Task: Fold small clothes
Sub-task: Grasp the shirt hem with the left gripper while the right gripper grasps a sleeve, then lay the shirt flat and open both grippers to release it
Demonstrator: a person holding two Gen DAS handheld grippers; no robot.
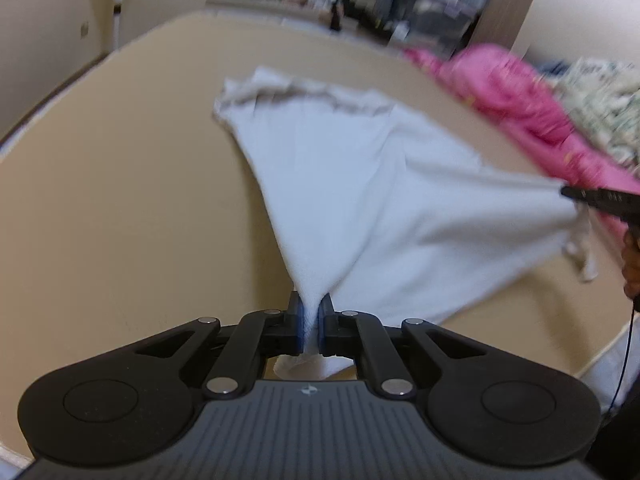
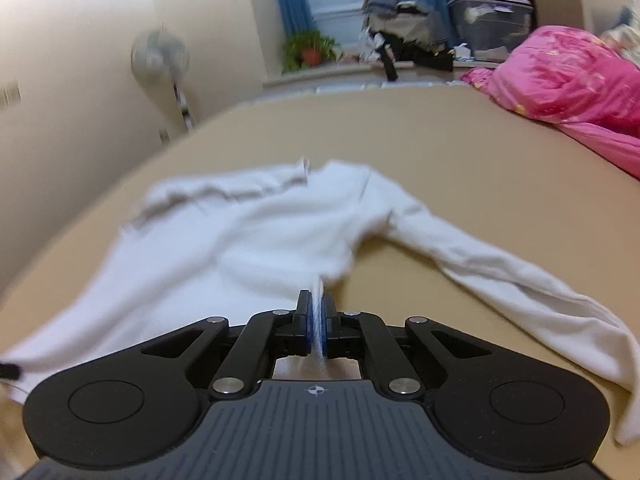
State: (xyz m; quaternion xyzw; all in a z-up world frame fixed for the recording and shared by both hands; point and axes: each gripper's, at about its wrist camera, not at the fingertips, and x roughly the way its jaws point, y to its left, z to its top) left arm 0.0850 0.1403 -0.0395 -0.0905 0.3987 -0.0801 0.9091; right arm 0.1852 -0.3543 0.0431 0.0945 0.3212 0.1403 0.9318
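Note:
A small white long-sleeved garment [image 1: 360, 184] is stretched over the tan bed surface [image 1: 120, 200]. My left gripper [image 1: 311, 312] is shut on one near corner of it. My right gripper [image 2: 317, 312] is shut on another part of the white garment [image 2: 248, 240]. The right gripper's black fingers [image 1: 600, 200] show at the right edge of the left wrist view, holding the cloth taut. One sleeve [image 2: 520, 288] trails to the right in the right wrist view. The garment's far hem rests on the bed.
A pink quilt [image 2: 568, 80] and a patterned cloth [image 1: 600, 112] lie at the bed's right side. Beyond the bed are a standing fan [image 2: 160, 56], a potted plant [image 2: 308, 50], a pile of clothes [image 2: 400, 16] and a grey bin [image 2: 492, 24].

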